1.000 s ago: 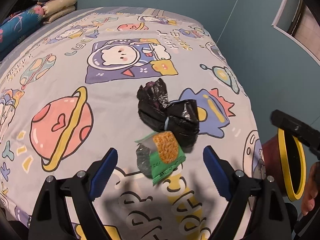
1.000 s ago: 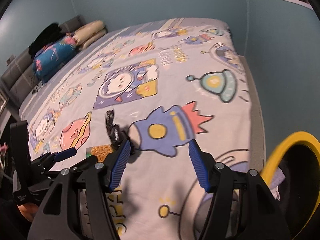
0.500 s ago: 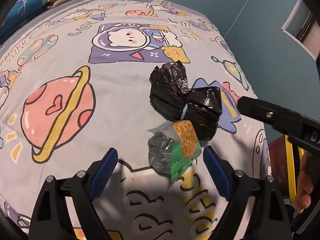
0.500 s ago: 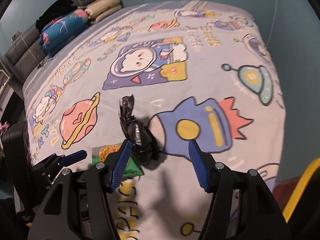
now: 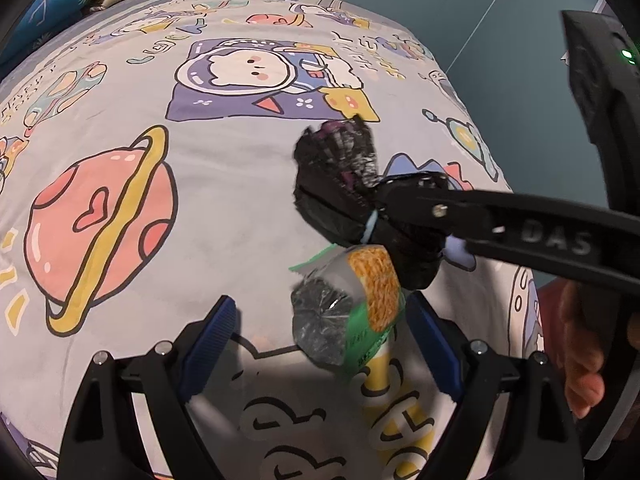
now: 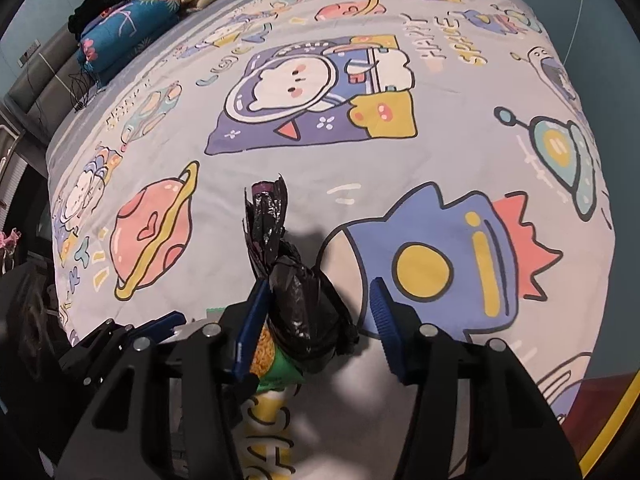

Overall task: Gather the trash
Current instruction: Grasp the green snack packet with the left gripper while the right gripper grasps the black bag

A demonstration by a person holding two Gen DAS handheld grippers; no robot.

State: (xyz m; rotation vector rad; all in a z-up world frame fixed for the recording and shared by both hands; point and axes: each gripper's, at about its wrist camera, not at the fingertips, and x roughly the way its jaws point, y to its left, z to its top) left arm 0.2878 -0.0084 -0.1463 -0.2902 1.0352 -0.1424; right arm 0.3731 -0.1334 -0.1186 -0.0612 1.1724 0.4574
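Black crinkled plastic, a knotted bin bag [image 6: 298, 300] tied at its waist with a pale band, lies near the right edge of the cartoon space-print bedsheet [image 5: 224, 200], over the tail of the printed blue rocket; touching its near side lies a green-and-orange crumpled snack packet [image 5: 360, 312] with a silvery inside; the right tongs [image 6: 316, 320] stand open astride the bag's fat near lobe, the left blue pad against the plastic, the right pad well clear of it; the left tongs [image 5: 320, 344] are also open, straddling the packet, with the packet closer to their right pad; neither pair grips anything yet

To do this step well, I judge the right tongs should sink a little lower so the pads bite the bulk of the lobe and not just loose film, then close firmly; thin plastic slips and may tear; the left tongs should centre on the packet before closing, and the two tools, working very near each other, should lift apart to avoid knocking

Counted: one black bag, one snack packet, two tongs; a red bin with a yellow rim [image 6: 616, 412] shows at the near right, beside the bed; several pillows [image 6: 132, 28] are piled at the far left
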